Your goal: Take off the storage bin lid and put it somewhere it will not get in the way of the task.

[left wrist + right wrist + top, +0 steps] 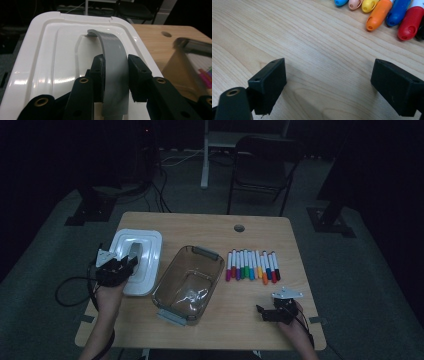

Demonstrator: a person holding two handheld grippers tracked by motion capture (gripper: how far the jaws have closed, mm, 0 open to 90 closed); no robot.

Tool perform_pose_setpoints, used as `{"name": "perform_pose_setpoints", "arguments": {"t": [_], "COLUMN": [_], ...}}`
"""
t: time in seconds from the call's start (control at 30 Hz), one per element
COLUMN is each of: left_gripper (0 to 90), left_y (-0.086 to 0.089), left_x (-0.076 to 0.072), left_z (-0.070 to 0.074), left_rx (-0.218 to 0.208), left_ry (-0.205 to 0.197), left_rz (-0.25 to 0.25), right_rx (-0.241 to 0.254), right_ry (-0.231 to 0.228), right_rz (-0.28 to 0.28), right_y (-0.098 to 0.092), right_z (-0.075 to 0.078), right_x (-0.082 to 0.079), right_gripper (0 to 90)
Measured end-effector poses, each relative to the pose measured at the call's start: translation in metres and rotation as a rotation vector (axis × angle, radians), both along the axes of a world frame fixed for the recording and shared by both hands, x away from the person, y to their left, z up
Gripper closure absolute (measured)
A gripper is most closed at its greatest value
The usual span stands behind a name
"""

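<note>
The left tool sits over the white lid at the left side of the tabletop, and its 2 jaws are clamped on the lid's grey handle. In the left gripper view the curved grey strap runs up between the black pads, which press against both of its edges. The lid lies flat on the tabletop, just beside the clear tub, which stands in the middle with grey handles at both ends.

The right tool rests low near the front right edge of the tabletop, its jaws spread wide with bare wood between them in the right gripper view. A row of coloured markers lies side by side to the right of the tub, a little beyond the right tool and apart from it; the orange, blue and red caps show at the top of the right gripper view.
</note>
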State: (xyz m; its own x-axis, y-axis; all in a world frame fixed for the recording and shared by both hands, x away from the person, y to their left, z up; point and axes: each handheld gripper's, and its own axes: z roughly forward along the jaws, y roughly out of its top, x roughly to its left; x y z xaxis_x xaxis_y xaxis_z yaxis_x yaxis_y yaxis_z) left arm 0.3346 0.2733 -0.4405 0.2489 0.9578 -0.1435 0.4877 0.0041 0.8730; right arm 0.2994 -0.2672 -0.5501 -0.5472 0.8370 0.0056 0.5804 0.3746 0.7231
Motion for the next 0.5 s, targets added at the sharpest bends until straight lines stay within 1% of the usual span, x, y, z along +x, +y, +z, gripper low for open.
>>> {"name": "perform_pose_setpoints", "arguments": {"t": [0.13,0.27,0.43,0.47,0.5], "left_gripper": [69.3,69.3,69.3,69.3,69.3], "left_y": [0.0,0.002,0.002,0.002,0.001], "left_x": [0.002,0.003,0.005,0.005,0.006], "left_z": [-0.018,-0.032,-0.045,-0.045,-0.049], "left_rx": [-0.01,-0.017,-0.009,-0.009,-0.009], "left_ry": [0.017,0.035,0.057,0.057,0.065], "left_rz": [0.025,0.046,0.041,0.041,0.041], "right_rx": [0.0,0.0,0.001,0.001,0.001], "right_ry": [-0.001,-0.001,0.0,0.0,0.0], "right_rz": [0.001,0.001,0.0,0.0,0.0], "right_y": [0.0,0.0,0.0,0.0,0.0], "right_z": [0.0,0.0,0.0,0.0,0.0], "right_x": [0.0,0.0,0.0,0.0,0.0], "right_gripper": [12.5,12.5,12.5,12.5,12.5]}}
